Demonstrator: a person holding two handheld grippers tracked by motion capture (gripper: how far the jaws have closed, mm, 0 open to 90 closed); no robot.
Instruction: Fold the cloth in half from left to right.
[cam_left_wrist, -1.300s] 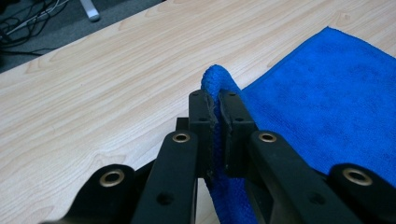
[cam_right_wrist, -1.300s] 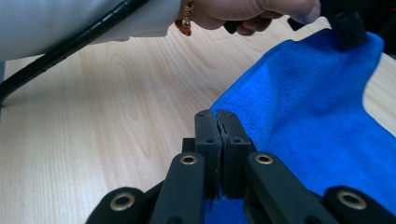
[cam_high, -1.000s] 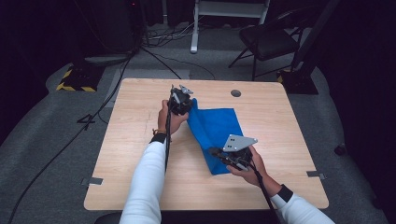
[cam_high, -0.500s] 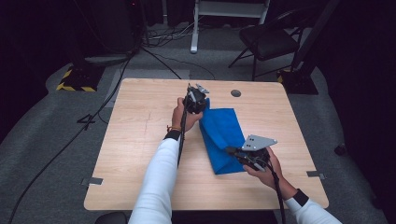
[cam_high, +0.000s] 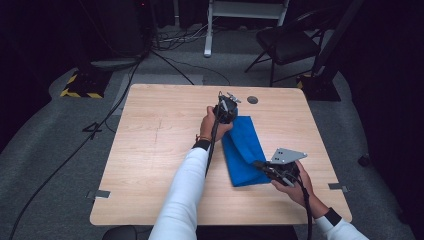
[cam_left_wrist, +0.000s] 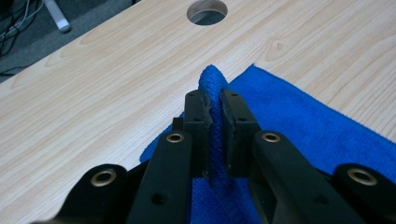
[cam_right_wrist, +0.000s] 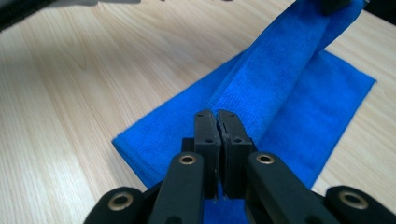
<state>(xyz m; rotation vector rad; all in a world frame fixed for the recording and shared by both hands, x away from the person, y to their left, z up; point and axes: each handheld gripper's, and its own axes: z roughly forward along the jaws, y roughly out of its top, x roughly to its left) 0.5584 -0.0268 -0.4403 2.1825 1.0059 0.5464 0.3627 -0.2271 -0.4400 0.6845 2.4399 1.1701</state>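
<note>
One blue cloth (cam_high: 244, 152) is pinched by two tools: left tool (cam_left_wrist: 214, 122), right tool (cam_right_wrist: 218, 135).

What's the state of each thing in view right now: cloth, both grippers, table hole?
cloth: folded, lower layer flat on the table, top layer lifted at both ends
left gripper: shut on the cloth's far end, a bunched fold between its pads; jaws have just been opening slightly
right gripper: shut on the cloth's near end
table hole: open, nothing in it
</note>
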